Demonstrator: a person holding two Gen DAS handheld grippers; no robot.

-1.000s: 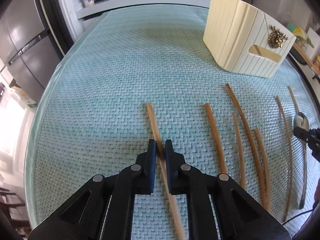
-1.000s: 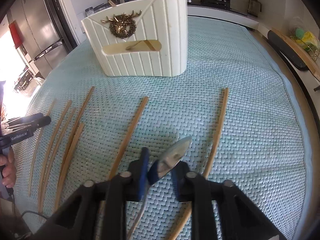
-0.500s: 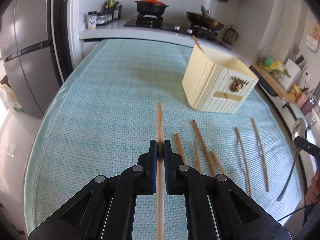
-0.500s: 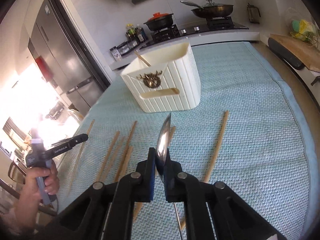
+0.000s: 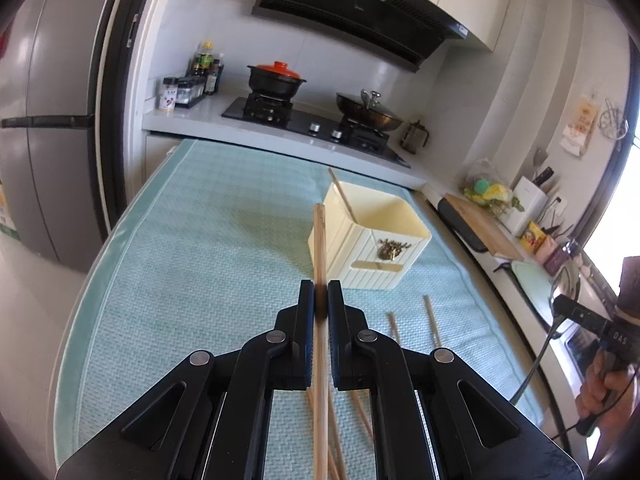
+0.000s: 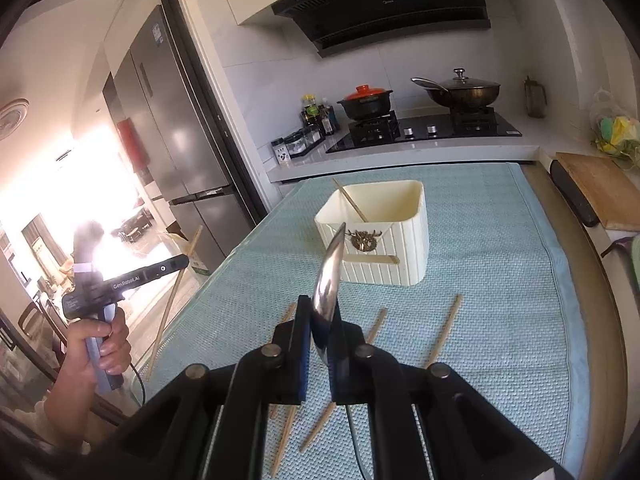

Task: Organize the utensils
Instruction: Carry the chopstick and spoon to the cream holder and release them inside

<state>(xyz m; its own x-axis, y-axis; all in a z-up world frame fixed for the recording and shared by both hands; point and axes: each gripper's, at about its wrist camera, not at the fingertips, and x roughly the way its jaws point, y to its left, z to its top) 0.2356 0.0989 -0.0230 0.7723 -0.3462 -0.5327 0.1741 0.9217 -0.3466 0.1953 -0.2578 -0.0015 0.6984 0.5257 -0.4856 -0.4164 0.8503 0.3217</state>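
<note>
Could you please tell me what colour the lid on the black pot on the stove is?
The lid is orange-red; it shows best in the left wrist view.

Cream ribbed holder (image 6: 384, 252); teal woven mat (image 6: 500, 280); tan chopsticks (image 6: 444, 334).

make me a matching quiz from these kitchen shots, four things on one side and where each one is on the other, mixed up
Things:
1. spoon
2. held chopstick
3. red-lidded pot
4. cream box

Places:
A. on the stove
B. in the right gripper
C. on the blue mat
D. in the left gripper

Pairs: 1-B, 2-D, 3-A, 4-C
</note>
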